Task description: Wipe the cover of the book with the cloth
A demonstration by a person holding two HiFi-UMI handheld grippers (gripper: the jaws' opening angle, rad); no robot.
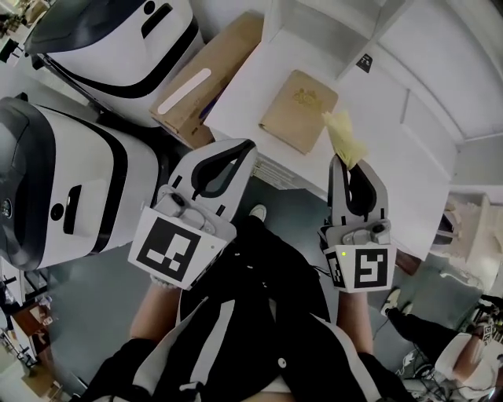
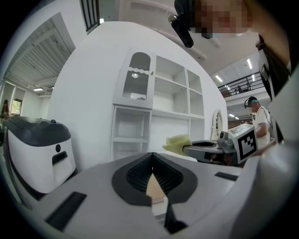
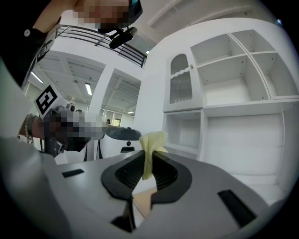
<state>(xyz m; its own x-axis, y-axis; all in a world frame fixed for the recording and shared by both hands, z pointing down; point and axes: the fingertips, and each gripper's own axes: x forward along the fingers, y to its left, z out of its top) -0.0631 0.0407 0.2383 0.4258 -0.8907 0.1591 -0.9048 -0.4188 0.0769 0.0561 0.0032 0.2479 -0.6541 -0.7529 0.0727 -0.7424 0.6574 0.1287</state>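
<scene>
Right claw (image 1: 340, 162) tight on cloth (image 1: 346, 135)

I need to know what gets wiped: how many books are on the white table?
1. A tan book lies flat on the white table, just ahead of the right gripper, which pinches the yellow cloth. No other book shows, though the table runs out of frame.

You have the book (image 1: 299, 110) on the surface (image 1: 244, 94) ahead of you, before the shelf unit (image 1: 330, 23) | cloth (image 1: 346, 135) between your right gripper's (image 1: 343, 161) jaws, just right of the book | your left gripper (image 1: 250, 146) at the surface's near edge, left of the book | box (image 1: 208, 74) left of the surface
</scene>
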